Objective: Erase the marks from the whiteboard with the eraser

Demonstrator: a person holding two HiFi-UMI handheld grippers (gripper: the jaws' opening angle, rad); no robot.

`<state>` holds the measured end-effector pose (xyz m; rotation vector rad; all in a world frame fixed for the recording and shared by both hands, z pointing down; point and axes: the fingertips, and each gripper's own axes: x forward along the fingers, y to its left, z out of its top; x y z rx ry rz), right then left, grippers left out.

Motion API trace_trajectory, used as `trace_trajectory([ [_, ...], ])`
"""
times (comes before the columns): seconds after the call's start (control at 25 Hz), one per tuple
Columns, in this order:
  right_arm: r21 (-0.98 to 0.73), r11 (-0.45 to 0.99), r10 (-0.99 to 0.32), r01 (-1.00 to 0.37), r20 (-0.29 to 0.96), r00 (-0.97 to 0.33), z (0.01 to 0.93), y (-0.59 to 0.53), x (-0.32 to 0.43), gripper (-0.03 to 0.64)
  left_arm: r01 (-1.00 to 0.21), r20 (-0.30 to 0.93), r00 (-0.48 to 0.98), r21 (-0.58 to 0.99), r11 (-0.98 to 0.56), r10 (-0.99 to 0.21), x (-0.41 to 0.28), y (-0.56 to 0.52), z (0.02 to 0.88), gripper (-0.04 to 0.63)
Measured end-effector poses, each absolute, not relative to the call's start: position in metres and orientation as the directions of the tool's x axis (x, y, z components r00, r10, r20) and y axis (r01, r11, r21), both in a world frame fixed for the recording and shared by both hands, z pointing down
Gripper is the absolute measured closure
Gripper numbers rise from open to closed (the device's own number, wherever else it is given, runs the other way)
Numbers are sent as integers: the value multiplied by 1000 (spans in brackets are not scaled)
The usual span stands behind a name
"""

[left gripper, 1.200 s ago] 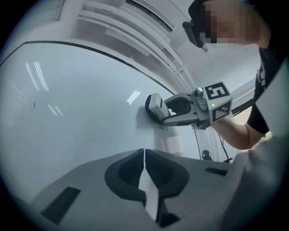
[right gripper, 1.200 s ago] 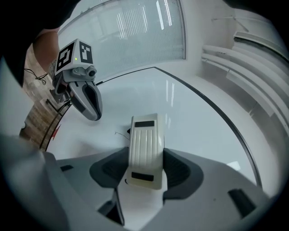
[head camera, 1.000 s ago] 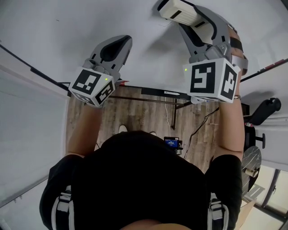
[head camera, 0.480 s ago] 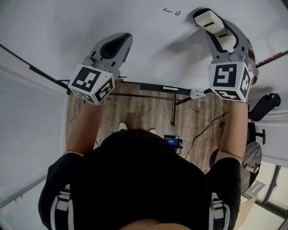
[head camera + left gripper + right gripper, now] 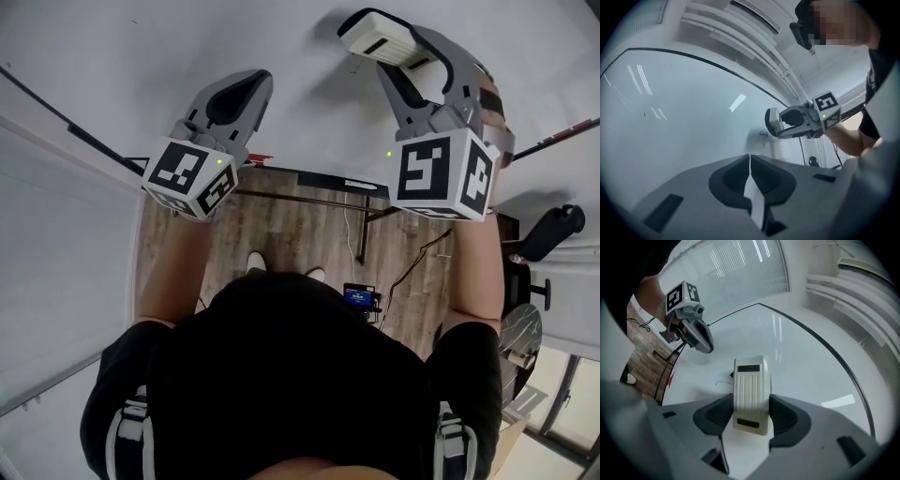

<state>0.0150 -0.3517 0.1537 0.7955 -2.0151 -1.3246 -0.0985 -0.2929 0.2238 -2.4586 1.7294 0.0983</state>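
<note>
The whiteboard (image 5: 131,56) fills the top of the head view. My right gripper (image 5: 398,52) is shut on a cream ribbed eraser (image 5: 375,36), which is pressed flat against the board. In the right gripper view the eraser (image 5: 750,385) sits between both jaws, and a thin black mark (image 5: 723,381) shows just left of it. The left gripper view shows the eraser (image 5: 772,123) above a small mark (image 5: 762,134). My left gripper (image 5: 251,84) is shut on nothing and hovers near the board's lower edge, well left of the eraser.
The board's black frame edge (image 5: 309,178) runs below both grippers. Beneath it lie wooden floor (image 5: 281,234), the stand's bars and loose cables (image 5: 403,267). A dark chair (image 5: 553,230) stands at the right. Window blinds (image 5: 740,273) are beyond the board.
The right gripper swung right with the eraser, uncovering small marks, then came back left over them. The left gripper has hardly moved.
</note>
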Motion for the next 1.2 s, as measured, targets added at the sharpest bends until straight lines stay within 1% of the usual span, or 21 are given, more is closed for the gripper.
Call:
trace_trajectory([
  [0.28, 942, 318, -672, -106, 145, -726, 151, -333, -63, 377, -958, -130, 285, -62, -279, -950, -122, -276, 230, 584],
  [0.48, 953, 289, -666, -86, 136, -733, 156, -339, -87, 377, -968, -136, 251, -60, -245, -958, -130, -266, 234, 584],
  [0.68, 946, 305, -666, -107, 131, -735, 157, -341, -86, 380, -970, -135, 244, -50, -239, -960, -136, -263, 240, 584],
  [0.84, 940, 321, -665, -112, 140, -733, 162, -348, -81, 380, -964, -140, 267, -47, -263, -953, -133, -273, 241, 584],
  [1.2, 916, 366, -727, -162, 173, -665, 162, -375, -11, 380, -935, -136, 354, -64, -349, -925, -93, -298, 232, 584],
])
